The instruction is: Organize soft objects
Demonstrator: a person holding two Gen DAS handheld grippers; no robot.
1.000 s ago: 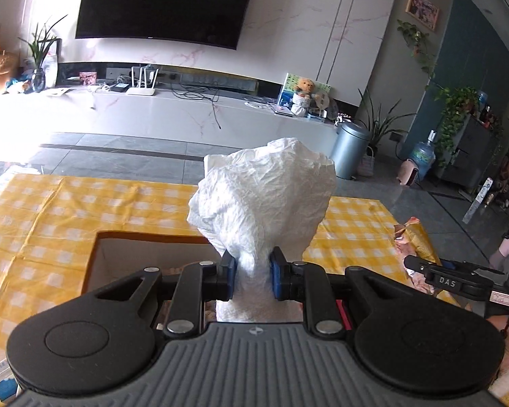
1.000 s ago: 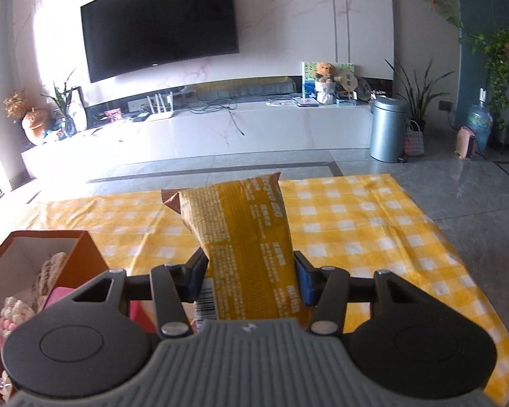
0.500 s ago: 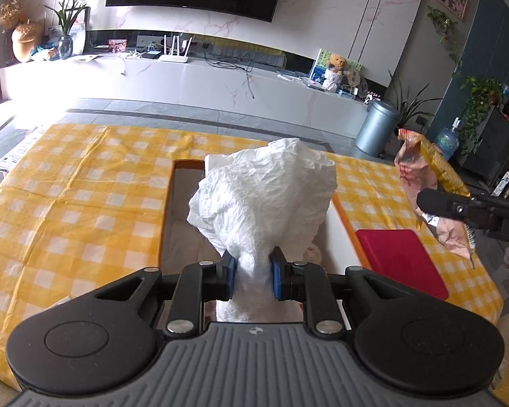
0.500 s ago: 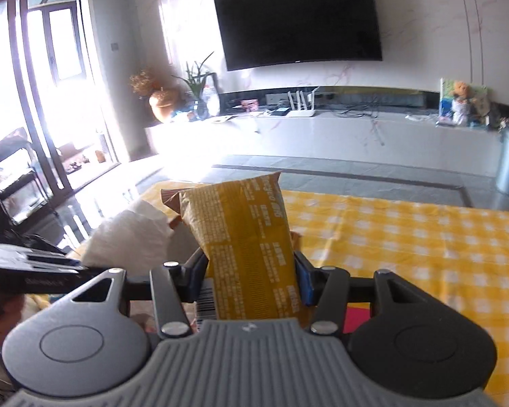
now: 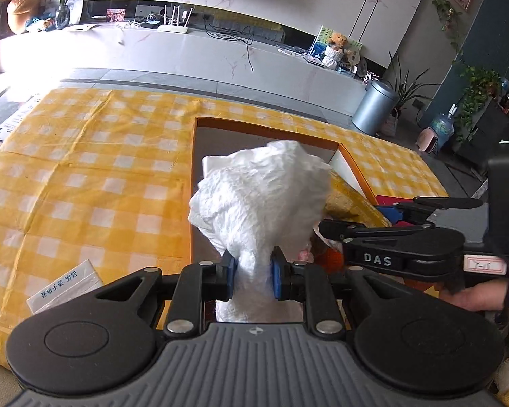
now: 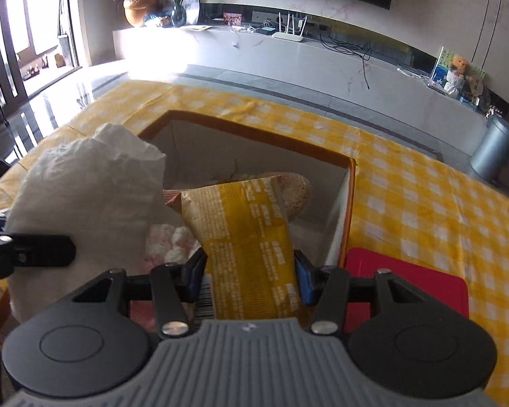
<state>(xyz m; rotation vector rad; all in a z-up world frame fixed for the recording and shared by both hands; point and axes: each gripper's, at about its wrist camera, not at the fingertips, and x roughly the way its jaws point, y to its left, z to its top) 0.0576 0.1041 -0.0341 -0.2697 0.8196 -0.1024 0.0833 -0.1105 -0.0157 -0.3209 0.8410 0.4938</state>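
My left gripper [image 5: 252, 276] is shut on a crumpled white bag [image 5: 261, 200], held upright over the open orange-rimmed box [image 5: 254, 125]. My right gripper [image 6: 249, 276] is shut on a yellow snack packet [image 6: 247, 237], which hangs over the same box [image 6: 254, 129]. In the right wrist view the white bag [image 6: 85, 190] stands at the left, close beside the packet. In the left wrist view the right gripper [image 5: 390, 217] reaches in from the right with the packet [image 5: 346, 200] partly hidden behind the bag. Inside the box lie a beige plush thing [image 6: 297, 190] and a pink-and-white soft item [image 6: 169, 240].
A yellow checked cloth [image 5: 85, 176] covers the table. A red flat pad [image 6: 407, 288] lies right of the box. A small white printed box [image 5: 64, 286] sits at the near left. A person's hand [image 5: 485, 300] holds the right gripper. A TV bench and a grey bin [image 5: 373, 107] stand beyond.
Both grippers have swung in over the box and sunk lower. The right one came from the right side and now hangs close beside the white bag. Both grips are unchanged.
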